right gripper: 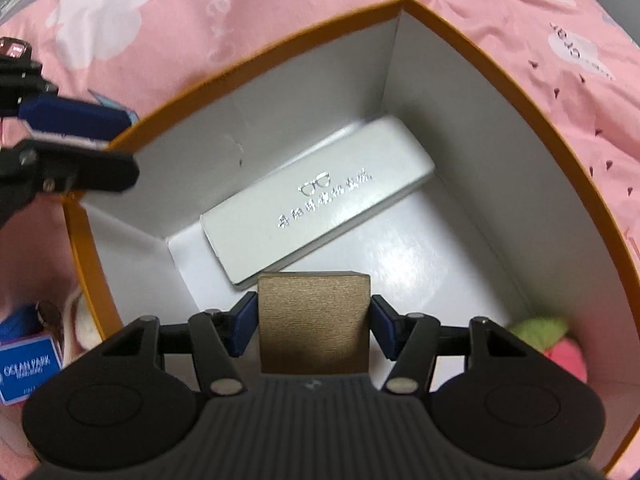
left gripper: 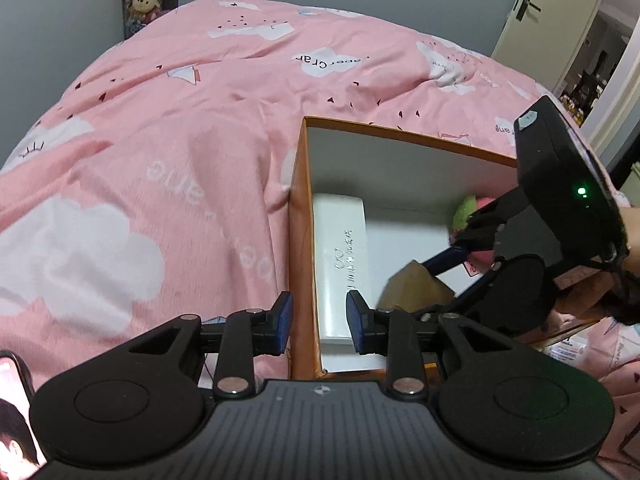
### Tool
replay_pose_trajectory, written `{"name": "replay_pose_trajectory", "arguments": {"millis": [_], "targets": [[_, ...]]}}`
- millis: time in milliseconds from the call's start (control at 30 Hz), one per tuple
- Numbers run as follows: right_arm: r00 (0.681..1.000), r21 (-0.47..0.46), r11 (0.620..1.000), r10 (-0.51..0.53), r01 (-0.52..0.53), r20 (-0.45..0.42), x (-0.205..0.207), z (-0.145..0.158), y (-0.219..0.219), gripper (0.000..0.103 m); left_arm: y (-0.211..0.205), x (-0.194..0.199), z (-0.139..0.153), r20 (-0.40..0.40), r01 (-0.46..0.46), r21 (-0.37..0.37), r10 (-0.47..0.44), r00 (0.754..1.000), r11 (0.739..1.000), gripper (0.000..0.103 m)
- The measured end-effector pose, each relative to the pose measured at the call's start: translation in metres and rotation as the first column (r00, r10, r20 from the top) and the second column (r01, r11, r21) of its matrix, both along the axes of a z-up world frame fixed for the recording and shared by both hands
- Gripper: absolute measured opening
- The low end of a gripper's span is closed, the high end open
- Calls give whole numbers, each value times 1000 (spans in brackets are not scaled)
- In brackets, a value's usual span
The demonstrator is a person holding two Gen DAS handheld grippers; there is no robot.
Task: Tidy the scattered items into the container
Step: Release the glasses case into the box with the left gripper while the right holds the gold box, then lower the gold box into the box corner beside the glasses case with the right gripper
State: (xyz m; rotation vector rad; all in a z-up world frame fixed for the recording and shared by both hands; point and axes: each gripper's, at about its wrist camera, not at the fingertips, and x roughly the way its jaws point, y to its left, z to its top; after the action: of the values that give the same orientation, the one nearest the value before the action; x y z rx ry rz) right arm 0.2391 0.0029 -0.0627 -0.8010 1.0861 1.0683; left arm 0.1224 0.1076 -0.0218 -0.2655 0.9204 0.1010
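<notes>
An orange-rimmed box (left gripper: 301,200) with white inside walls (right gripper: 480,140) sits on a pink bed. A white glasses case (left gripper: 344,264) lies flat inside it, also in the right wrist view (right gripper: 316,200). My right gripper (right gripper: 314,324) is inside the box, shut on a small brown box (right gripper: 314,320), which also shows in the left wrist view (left gripper: 414,286). My left gripper (left gripper: 320,318) is open and straddles the box's left wall near its front corner. A green and pink plush (right gripper: 560,340) lies in the box corner, also seen from the left wrist (left gripper: 466,212).
The pink duvet (left gripper: 160,160) covers the bed all around. A blue card packet (right gripper: 28,364) and a plush (right gripper: 80,320) lie outside the box. A phone (left gripper: 16,412) is at the left edge. A door (left gripper: 560,12) stands open at the far right.
</notes>
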Motion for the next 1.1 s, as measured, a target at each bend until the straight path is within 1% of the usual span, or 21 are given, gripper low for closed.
{"name": "replay_pose_trajectory", "arguments": {"millis": [133,233,333,467,567,667,733,833,900,967,1100], "targets": [[992,-26,998,64,-61,113,-8,-5,9,62,0,-1,-2,1,8,-12,-8,1000,1000,33],[985,-28,997,74,-70,155,-6,-8,14,62,-1,-1,-5,-3,9,-15,-9,1000,1000,33],[982,-14,998,70,-68,173,-1,-7,18,62,-1,-2,-7,-3,11,-21,-11,1000,1000,33],[961,-21,992,123,-121,247,-7,-9,19,62,-1,-2,-8,-2,13,-33,-13,1000,999,33],[969,-15,994,108,-108,221,-6,-5,13,62,0,-3,-7,2,6,-32,-6,1000,999,33],[973,12,993,113,-118,202,-7,9,1,62,2,-6,-4,16,-3,-37,4,1000,999,33],[982,45,992,106,-114,158,-5,21,-8,62,1,-6,-5,18,-6,-37,7,1000,999,33],[994,124,991,45,-57,98,-1,34,-19,62,0,-6,-6,15,-14,-39,14,1000,999,33],[998,171,985,17,-28,61,-3,39,-16,62,0,-7,-7,11,-20,-41,20,1000,999,33],[999,204,979,18,-23,27,-6,42,-12,62,1,-8,-7,7,-26,-41,26,1000,999,33],[997,209,976,54,-63,51,-24,38,9,62,3,-9,-7,-1,-36,-35,36,999,999,33]]}}
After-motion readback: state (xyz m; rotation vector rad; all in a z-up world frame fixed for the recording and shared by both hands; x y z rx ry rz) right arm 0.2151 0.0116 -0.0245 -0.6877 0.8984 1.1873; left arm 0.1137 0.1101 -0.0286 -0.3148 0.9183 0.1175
